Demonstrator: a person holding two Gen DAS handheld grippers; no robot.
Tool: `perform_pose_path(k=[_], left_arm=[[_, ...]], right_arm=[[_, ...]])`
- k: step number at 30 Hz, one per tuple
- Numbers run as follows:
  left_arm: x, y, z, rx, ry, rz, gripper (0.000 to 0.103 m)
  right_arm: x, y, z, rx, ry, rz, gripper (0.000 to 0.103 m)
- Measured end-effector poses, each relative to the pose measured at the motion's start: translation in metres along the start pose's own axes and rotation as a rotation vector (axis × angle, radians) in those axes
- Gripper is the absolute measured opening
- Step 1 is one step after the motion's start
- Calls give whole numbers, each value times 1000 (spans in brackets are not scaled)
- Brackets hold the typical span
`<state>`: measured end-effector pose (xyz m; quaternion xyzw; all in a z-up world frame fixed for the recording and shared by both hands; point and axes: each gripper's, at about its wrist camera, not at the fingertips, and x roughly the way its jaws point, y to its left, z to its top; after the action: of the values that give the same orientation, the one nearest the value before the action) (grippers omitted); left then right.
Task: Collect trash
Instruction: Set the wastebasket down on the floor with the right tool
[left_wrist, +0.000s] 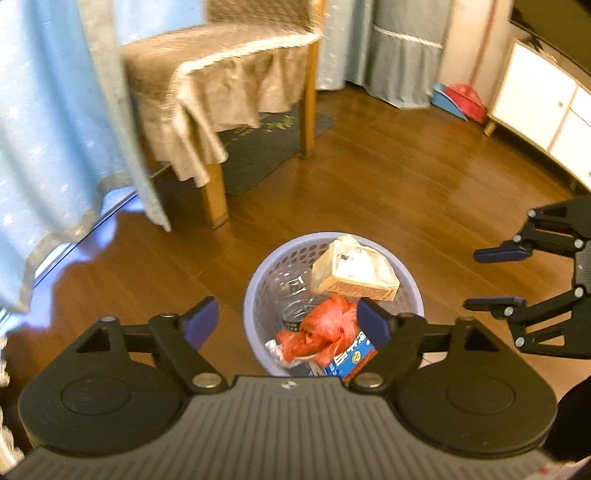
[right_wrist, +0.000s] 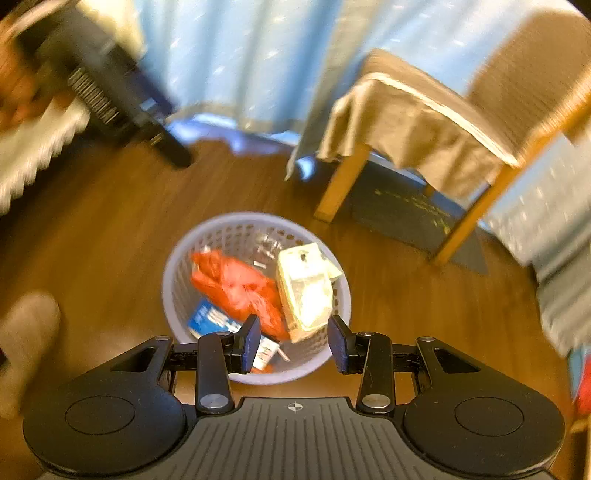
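Wooden flooring surrounds a lavender basket holding the trash: a red bag, a cream carton and a blue box. Left gripper and right gripper hover above, jaws spread and empty, likely after dropping items. A clear bottle underneath is hard to make out.

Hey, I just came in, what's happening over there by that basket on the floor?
A person is collecting trash with a handheld tool in each hand. Both the left tool and the right tool hover open and empty above a lavender basket on the wooden floor. The basket already holds a crumpled red plastic bag, a beige carton, a blue packet and a clear plastic bottle. A cloth-draped chair stands just behind it.
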<state>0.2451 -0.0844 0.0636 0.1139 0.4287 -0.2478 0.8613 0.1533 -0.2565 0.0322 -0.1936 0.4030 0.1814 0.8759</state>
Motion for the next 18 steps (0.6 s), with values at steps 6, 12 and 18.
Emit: perform_pose_path(k=[6, 12, 18], left_arm=[[-33, -7, -30, -53, -61, 45, 97], [-56, -12, -59, -118, -98, 71, 102], [-75, -15, -91, -199, -111, 74, 102]], right_arm=[[-26, 14, 1, 194, -24, 1, 38], [-48, 33, -9, 327, -32, -15, 47], [-63, 50, -19, 383, -28, -39, 59]])
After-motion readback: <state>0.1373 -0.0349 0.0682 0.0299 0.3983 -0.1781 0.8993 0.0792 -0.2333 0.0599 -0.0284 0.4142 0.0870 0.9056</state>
